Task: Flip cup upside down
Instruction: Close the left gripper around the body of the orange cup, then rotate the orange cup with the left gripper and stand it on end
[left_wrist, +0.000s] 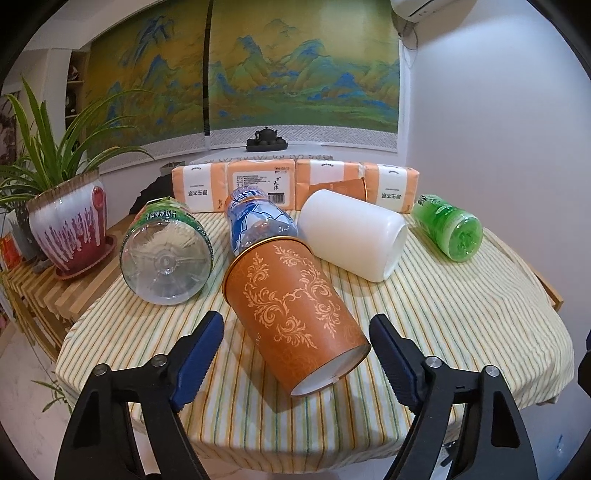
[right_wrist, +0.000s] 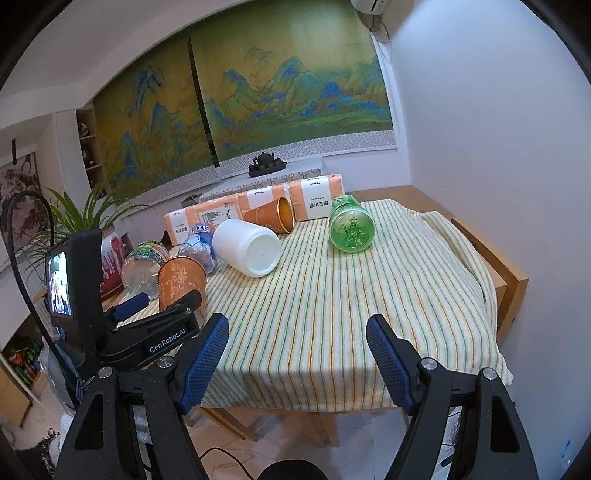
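Note:
An orange paper cup with a pale floral pattern lies tilted on the striped tablecloth, its white base toward me and its mouth toward the bottles. My left gripper is open, its blue pads on either side of the cup's base end, not touching. In the right wrist view the same cup sits between the left gripper's fingers at far left. My right gripper is open and empty over the table's front edge. A second orange cup lies on its side at the back.
A white jar, a clear bottle, a blue-labelled bottle and a green bottle lie on the cloth. Tissue packs line the back. A potted plant stands left. The wall is at the right.

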